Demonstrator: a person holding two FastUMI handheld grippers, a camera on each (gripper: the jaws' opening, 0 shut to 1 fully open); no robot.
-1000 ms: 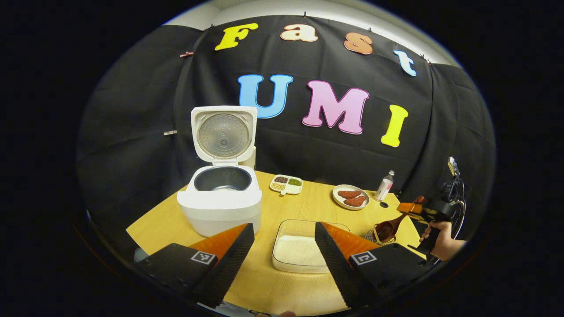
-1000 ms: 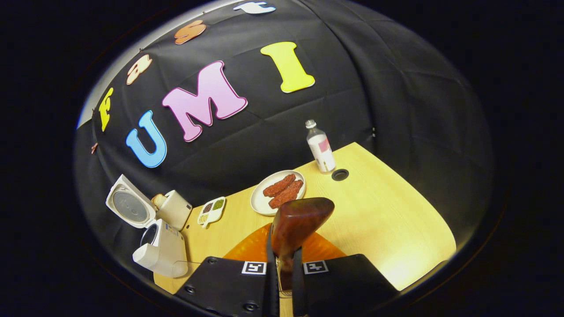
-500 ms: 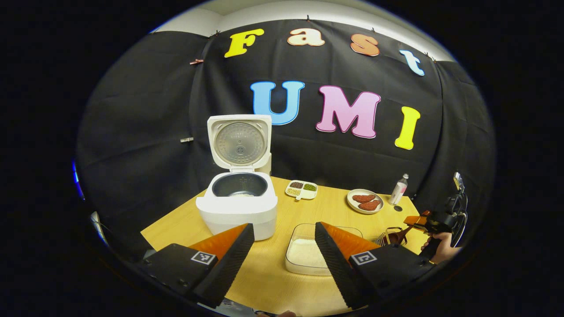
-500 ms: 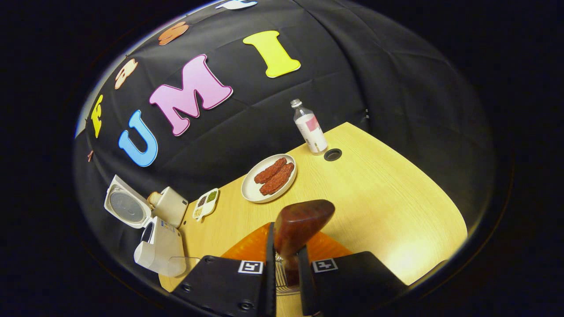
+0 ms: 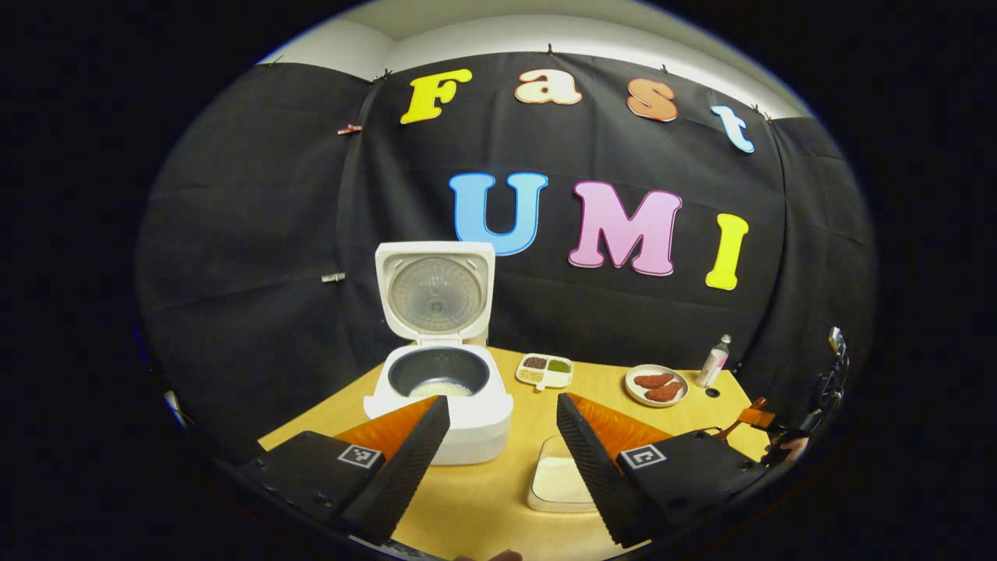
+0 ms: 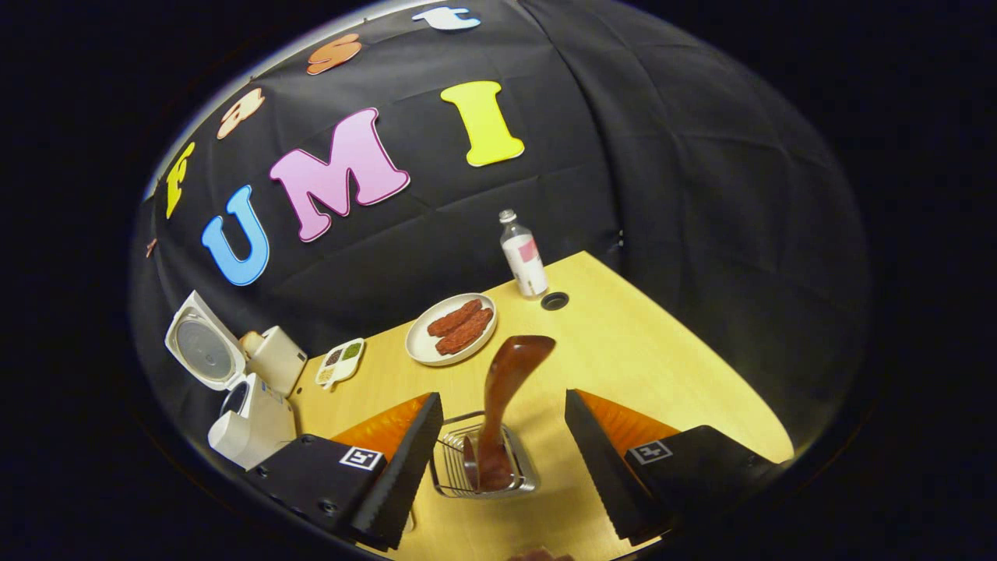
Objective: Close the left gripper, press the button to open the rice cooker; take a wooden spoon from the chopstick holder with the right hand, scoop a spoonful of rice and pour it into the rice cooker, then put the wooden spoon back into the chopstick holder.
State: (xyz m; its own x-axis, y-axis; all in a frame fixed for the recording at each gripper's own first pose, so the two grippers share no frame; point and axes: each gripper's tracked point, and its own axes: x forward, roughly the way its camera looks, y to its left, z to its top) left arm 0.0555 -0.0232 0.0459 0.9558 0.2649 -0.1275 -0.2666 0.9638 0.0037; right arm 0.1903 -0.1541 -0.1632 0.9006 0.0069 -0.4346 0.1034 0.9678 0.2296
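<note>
The white rice cooker (image 5: 440, 405) (image 6: 249, 421) stands with its lid up, and pale rice lies in its dark inner pot (image 5: 438, 372). A brown wooden spoon (image 6: 502, 397) stands handle-down in the wire chopstick holder (image 6: 483, 467), bowl end up. My right gripper (image 6: 498, 452) is open around the holder, with its fingers clear of the spoon. In the left gripper view, my left gripper (image 5: 498, 448) is open and held back from the cooker, and the right gripper (image 5: 767, 425) with its hand sits at the far right. A clear rice dish (image 5: 559, 483) lies between the left fingers.
On the wooden table (image 6: 670, 366) are a divided dish of beans (image 5: 545, 370) (image 6: 339, 362), a white plate of reddish food (image 5: 656, 383) (image 6: 452, 336) and a small bottle (image 6: 523, 263) (image 5: 715, 360) beside a cable hole (image 6: 554, 301). Black cloth closes the back.
My right gripper has opened and let go of the wooden spoon, which now stands in the holder. My left gripper has drawn back from the table.
</note>
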